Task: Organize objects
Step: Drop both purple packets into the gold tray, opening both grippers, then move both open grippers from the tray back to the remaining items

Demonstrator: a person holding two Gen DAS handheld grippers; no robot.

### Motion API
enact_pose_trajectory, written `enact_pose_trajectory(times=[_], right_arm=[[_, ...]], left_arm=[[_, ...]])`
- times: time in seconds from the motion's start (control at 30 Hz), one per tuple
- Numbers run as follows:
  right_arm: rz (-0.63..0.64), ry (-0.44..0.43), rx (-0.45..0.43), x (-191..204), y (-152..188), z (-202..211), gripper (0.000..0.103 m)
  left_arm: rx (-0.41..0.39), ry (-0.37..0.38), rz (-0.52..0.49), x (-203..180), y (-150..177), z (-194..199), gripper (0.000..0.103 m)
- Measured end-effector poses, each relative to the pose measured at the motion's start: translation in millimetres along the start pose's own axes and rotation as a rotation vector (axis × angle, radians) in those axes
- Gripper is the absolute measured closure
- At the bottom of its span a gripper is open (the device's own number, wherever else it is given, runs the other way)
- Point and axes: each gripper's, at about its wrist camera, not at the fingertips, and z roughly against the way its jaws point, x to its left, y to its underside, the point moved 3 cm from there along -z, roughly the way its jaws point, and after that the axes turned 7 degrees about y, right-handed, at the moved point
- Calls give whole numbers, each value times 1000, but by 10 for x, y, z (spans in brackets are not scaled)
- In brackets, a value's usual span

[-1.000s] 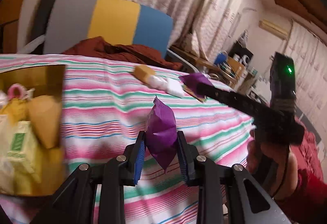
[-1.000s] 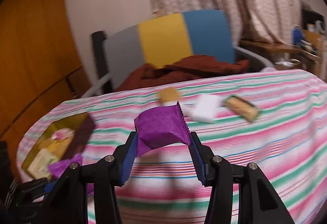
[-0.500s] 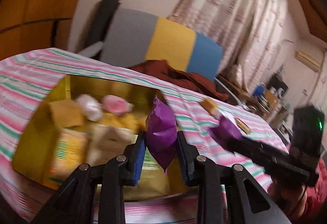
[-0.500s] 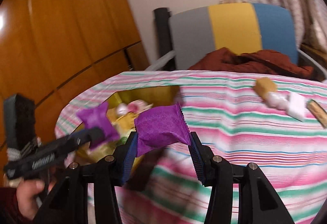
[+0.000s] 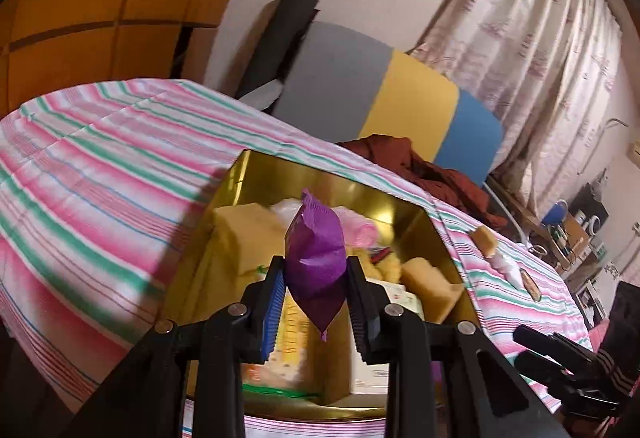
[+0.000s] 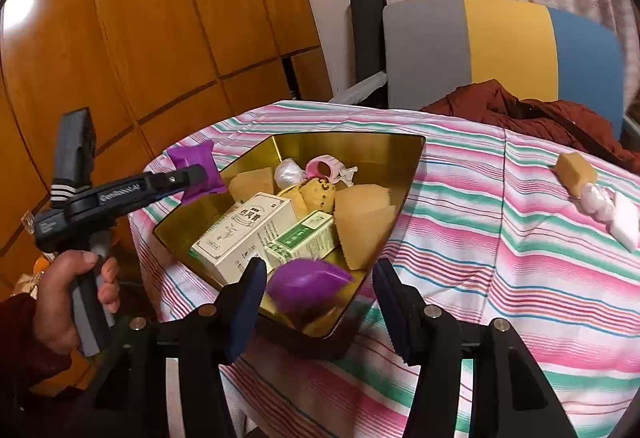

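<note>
The right claw (image 6: 318, 294) is standing released, its jaws having just been opening, and a blurred purple packet (image 6: 306, 284) is sitting loose between them, touching neither pad, over the near corner of the gold tray (image 6: 408, 174). Just beyond that claw, inside the tray, a cream box (image 6: 244, 230) and a green-and-white box (image 6: 306, 240) are lying side by side, with tan sponge-like pieces (image 6: 366, 224), a speckled muffin (image 6: 318, 192), a white wrapped sweet (image 6: 288, 174) and a pink one (image 6: 322, 168) farther in.

The left claw (image 5: 316, 294) is clenching a second purple packet (image 5: 316, 262) upright between its blue pads, holding it above the tray's near side; in the right wrist view a hand (image 6: 74, 302) is gripping its handle off to the left of the tray.

Farther right of the right claw, on the striped tabletop (image 6: 500, 238), a tan block (image 6: 576, 168), a clear-wrapped sweet (image 6: 596, 202) and a white block (image 6: 626, 220) are lying in a row. Beyond the tabletop a grey, yellow and blue chair (image 6: 504, 46) is carrying a rust-red garment (image 6: 520, 110).
</note>
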Motion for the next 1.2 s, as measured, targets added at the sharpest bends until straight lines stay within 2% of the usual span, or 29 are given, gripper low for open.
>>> enact_pose_trajectory(times=[0.13, 0.17, 0.2, 0.27, 0.57, 0.83, 1.0, 1.2], right_arm=[[-29, -20, -9, -14, 8, 17, 43], [-29, -21, -11, -13, 5, 18, 43], [-29, -21, -14, -11, 3, 20, 43], [-28, -25, -15, -7, 5, 18, 42], [-65, -22, -16, -88, 40, 28, 40], [-118, -8, -14, -228, 60, 33, 36], [-123, 7, -18, -292, 60, 60, 33], [-163, 57, -1, -506, 109, 90, 30]], left_arm=[[27, -28, -1, 69, 10, -46, 74], [28, -49, -9, 68, 3, -54, 71], [24, -72, -16, 70, -4, -49, 64], [21, -89, -21, 78, -22, -38, 59], [-103, -165, -17, 47, -115, 241, 52], [-78, -132, 9, -57, -90, 207, 49], [-17, -80, -21, -248, -2, 94, 49], [13, -16, -71, -578, 78, 18, 49]])
